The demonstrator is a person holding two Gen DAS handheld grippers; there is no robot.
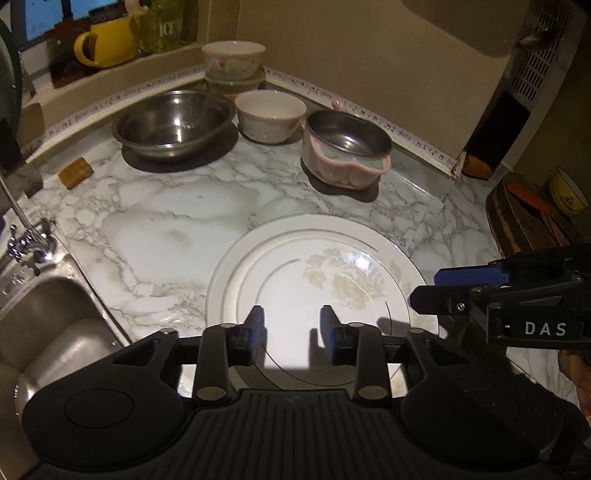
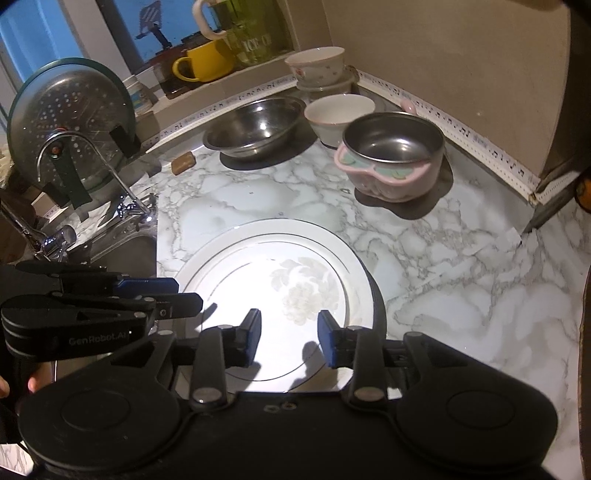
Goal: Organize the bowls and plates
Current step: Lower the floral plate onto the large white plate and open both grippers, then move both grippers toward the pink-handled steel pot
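A white plate [image 1: 317, 280] with a pale flower print lies on the marble counter; it also shows in the right wrist view [image 2: 273, 266]. My left gripper [image 1: 291, 325] is open and empty above its near edge. My right gripper [image 2: 288, 328] is open and empty above the same plate. Behind stand a wide steel bowl [image 1: 171, 123], a cream ceramic bowl [image 1: 269, 114], a pink-cased steel bowl [image 1: 345, 147] and stacked bowls [image 1: 232, 61] in the corner. The same bowls show in the right wrist view: steel [image 2: 255, 123], cream [image 2: 338, 114], pink [image 2: 391, 155].
A steel sink [image 1: 48, 317] with a tap [image 2: 88, 166] lies to the left. A yellow mug [image 1: 107, 44] and a glass jar [image 2: 255, 33] stand on the sill. A brown soap bar [image 1: 75, 171] lies by the wall. A perforated lid [image 2: 70, 122] leans at left.
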